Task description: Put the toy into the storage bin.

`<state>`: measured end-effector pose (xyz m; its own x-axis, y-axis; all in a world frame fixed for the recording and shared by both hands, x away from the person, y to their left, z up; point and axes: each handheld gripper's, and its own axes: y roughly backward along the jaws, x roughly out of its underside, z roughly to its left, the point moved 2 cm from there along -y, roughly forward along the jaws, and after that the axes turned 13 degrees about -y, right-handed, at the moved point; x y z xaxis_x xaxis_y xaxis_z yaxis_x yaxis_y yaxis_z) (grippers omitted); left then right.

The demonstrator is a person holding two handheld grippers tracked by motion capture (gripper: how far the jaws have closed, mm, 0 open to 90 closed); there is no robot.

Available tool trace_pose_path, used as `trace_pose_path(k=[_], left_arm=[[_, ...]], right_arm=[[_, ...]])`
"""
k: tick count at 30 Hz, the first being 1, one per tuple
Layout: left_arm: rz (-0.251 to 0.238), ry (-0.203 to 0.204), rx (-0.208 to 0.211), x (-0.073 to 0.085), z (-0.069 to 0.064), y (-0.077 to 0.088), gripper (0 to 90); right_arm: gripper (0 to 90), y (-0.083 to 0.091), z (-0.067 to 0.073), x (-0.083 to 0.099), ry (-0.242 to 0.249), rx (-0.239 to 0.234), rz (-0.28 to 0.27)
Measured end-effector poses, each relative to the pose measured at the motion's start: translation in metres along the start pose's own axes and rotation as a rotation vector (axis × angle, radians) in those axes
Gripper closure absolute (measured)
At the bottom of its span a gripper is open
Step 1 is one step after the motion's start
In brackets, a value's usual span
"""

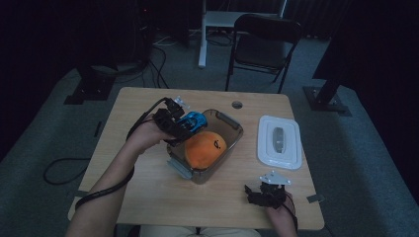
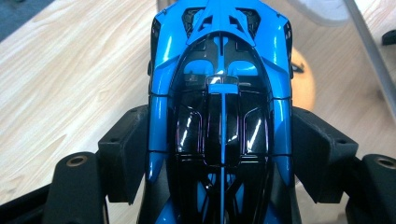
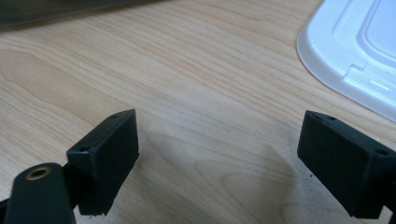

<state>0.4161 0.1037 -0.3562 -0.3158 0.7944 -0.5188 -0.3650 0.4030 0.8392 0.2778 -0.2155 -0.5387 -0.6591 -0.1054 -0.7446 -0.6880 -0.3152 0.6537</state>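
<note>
A blue and black toy car (image 2: 219, 112) sits between the jaws of my left gripper (image 2: 219, 158), which is shut on its sides. In the high view that left gripper (image 1: 184, 124) holds the toy car (image 1: 193, 121) over the left rim of a clear brown container (image 1: 232, 129). An orange ball (image 1: 204, 149) lies inside the container. My right gripper (image 3: 219, 163) stands open over bare wood, nothing between its jaws. In the high view the right gripper (image 1: 253, 191) rests low near the table's front right edge.
A white lid (image 1: 279, 142) lies flat right of the container; its corner white lid (image 3: 355, 60) shows in the right gripper view. The wooden table (image 1: 148, 192) has a cable hole (image 1: 237, 104) at the back. A black folding chair (image 1: 264, 42) stands behind the table.
</note>
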Motion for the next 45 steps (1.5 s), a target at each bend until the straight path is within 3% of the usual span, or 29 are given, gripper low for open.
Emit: trace_pose_path(k=[3, 9, 20, 29, 40, 43, 45], left_arm=[[-0.002, 0.011, 0.017, -0.007, -0.001, -0.009, 28.6], [0.013, -0.004, 0.046, -0.017, -0.005, -0.028, 28.6], [0.018, 0.026, 0.077, -0.023, -0.005, -0.052, 28.6], [0.052, 0.041, 0.059, -0.019, -0.003, -0.068, 28.5], [0.04, 0.02, 0.042, -0.018, -0.008, -0.068, 27.8], [0.014, 0.023, 0.069, -0.017, -0.007, -0.062, 21.9], [0.004, 0.019, 0.062, -0.017, -0.008, -0.057, 19.1]], right_arm=[[12.3, 0.0, -0.001, 0.0, 0.003, 0.004, 0.003], [12.3, -0.001, -0.001, 0.0, 0.002, -0.001, 0.015], [12.3, -0.002, -0.002, 0.0, -0.005, -0.008, 0.028], [12.3, -0.002, -0.002, 0.0, -0.008, -0.013, 0.032], [12.3, -0.002, -0.002, 0.0, -0.005, -0.016, 0.036], [12.3, -0.002, -0.002, 0.0, -0.007, -0.018, 0.036], [12.3, -0.002, -0.002, 0.0, -0.006, -0.018, 0.037]])
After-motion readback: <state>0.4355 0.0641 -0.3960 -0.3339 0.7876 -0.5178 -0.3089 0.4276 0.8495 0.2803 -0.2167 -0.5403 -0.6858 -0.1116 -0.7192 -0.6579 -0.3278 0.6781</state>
